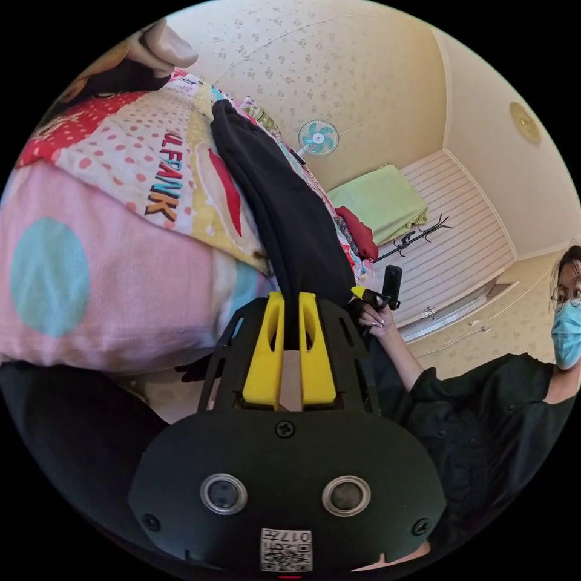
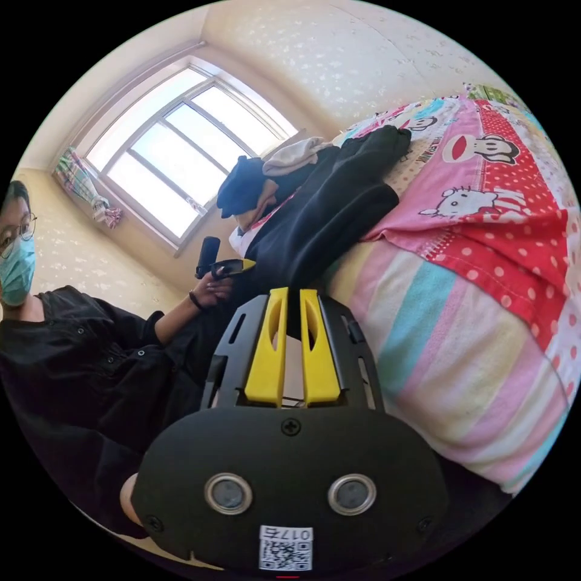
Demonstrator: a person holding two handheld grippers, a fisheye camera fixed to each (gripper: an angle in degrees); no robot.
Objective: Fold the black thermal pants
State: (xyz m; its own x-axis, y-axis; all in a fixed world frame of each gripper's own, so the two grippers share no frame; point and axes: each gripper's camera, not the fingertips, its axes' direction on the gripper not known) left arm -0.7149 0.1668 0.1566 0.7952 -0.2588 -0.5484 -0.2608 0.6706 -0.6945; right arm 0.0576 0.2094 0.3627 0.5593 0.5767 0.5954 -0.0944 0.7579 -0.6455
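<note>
Daylit room, bright and even. Source is the large window (image 2: 175, 175) in the right gripper view — panes blown out to white. Walls softly lit. Black pants (image 1: 284, 224) read as flat dark mass, little fold detail. Strong fisheye curvature — black corners in both views. Focus sharp overall.

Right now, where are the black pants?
The black pants lie across the patterned bedspread and hang over the bed's edge, pinched in both the left gripper and the right gripper; beyond them in the right gripper view sits a clothes pile.
</note>
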